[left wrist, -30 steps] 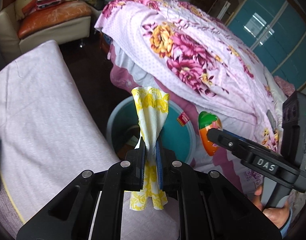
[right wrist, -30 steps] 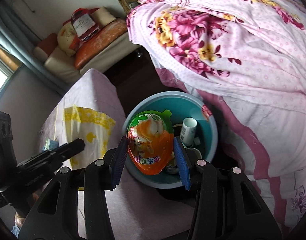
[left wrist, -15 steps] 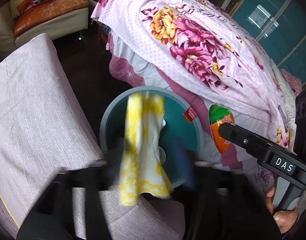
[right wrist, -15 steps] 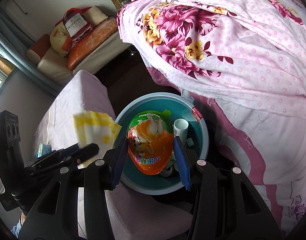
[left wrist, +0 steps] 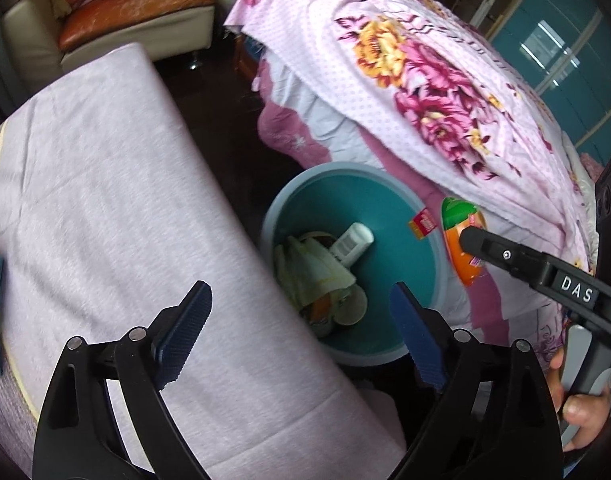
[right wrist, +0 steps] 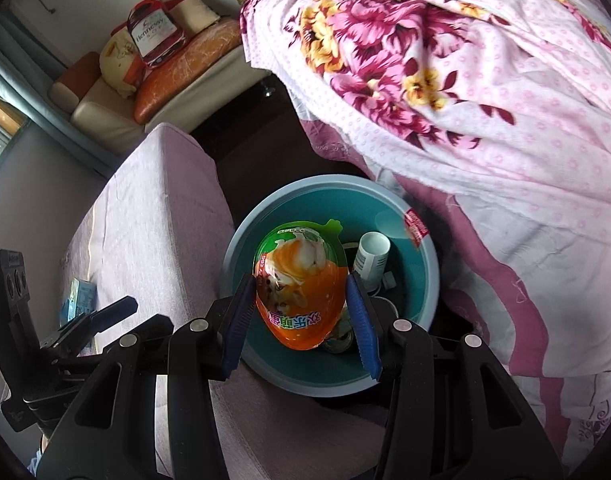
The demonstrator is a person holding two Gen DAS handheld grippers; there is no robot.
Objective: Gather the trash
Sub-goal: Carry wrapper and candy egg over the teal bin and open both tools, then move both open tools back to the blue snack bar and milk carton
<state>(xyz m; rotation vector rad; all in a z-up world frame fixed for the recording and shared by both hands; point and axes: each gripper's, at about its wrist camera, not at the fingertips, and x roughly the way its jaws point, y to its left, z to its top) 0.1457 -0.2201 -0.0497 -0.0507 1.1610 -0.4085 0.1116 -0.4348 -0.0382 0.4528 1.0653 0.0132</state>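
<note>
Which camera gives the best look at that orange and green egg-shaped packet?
The right wrist view: the egg-shaped packet faces the lens, clamped in the right gripper above the bin. The left wrist view shows it edge-on, partly hidden.

A home bedroom — floral bedspread (right wrist: 445, 80), cushioned sofa (left wrist: 137, 12), teal wardrobe doors (left wrist: 565, 52).

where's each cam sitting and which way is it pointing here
Left wrist: on the left gripper, looking steeply down at the teal bin and lilac cushion; jaws just opened, empty; a hand shows at right.
Right wrist: on the right gripper, looking down into the bin; its pads clamp the orange egg pack.
Shared: bin, white bottle, floral quilt, and each other's gripper.
</note>
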